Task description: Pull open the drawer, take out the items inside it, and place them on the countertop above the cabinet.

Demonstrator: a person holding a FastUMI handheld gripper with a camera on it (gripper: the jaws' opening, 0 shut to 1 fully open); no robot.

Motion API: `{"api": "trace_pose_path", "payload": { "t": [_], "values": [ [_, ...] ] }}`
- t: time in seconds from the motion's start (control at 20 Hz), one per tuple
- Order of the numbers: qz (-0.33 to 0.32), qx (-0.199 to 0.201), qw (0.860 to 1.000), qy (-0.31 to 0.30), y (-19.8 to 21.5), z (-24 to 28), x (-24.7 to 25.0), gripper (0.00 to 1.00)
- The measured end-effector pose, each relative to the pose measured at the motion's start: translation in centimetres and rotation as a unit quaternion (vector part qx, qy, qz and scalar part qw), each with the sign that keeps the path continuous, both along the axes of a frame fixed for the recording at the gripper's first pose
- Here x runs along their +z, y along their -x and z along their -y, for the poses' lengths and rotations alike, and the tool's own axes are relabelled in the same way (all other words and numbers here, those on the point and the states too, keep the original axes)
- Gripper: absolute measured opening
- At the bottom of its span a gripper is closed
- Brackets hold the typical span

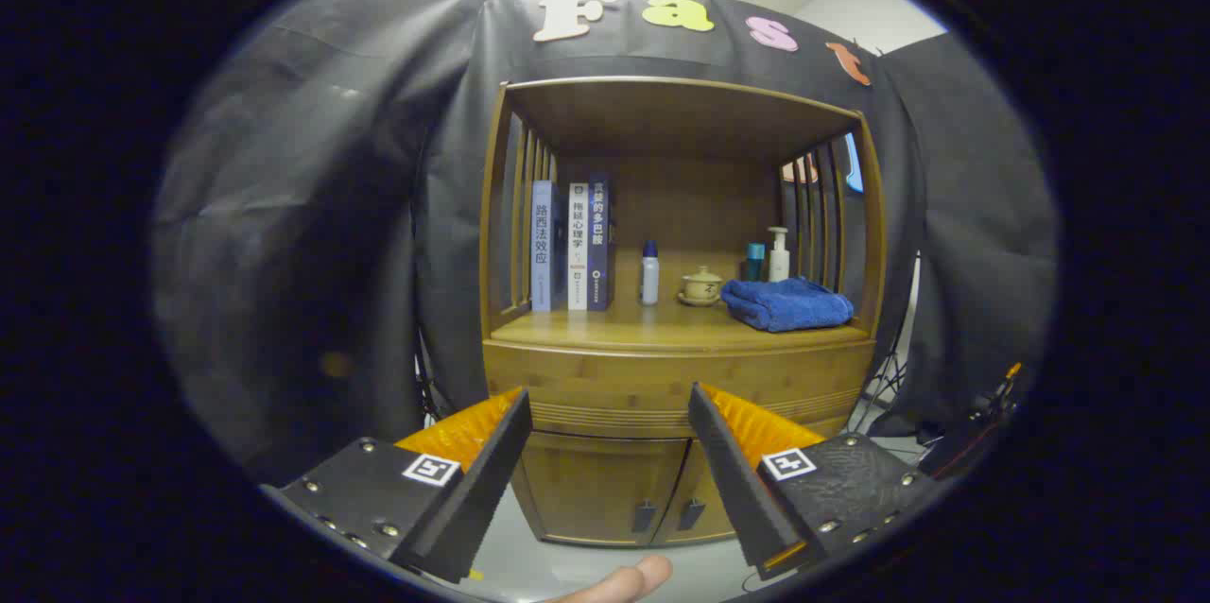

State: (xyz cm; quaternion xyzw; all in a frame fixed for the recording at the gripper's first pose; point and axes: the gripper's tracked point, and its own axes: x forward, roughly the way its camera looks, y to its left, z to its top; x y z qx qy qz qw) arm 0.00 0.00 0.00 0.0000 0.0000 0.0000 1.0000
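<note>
I see the gripper (610,404) with fingers spread wide, gripping nothing, well short of the cabinet (676,480). The drawer (676,386) sits shut between them; its contents are hidden. On the countertop (605,327) stand books (572,244), a bottle (649,272), a teapot (701,285) and a towel (786,303). A fingertip (629,579) is cut off below.

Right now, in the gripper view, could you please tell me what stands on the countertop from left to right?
Three upright books → small white bottle → lidded teacup → folded blue towel. The open tongs are nearer than the cabinet, holding nothing.
</note>
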Motion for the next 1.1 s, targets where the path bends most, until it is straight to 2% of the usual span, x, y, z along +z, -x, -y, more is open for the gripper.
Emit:
{"api": "trace_pose_path", "payload": {
  "t": [0.25, 0.7, 1.1],
  "values": [
    [-0.012, -0.008, 1.000, -0.009, -0.4, 0.8, -1.3, 1.00],
    [0.005, -0.015, 1.000, -0.019, -0.7, 1.2, -0.9, 1.00],
    [-0.030, -0.017, 0.999, -0.019, -1.9, 2.1, -3.6, 1.00]
  ]
}}
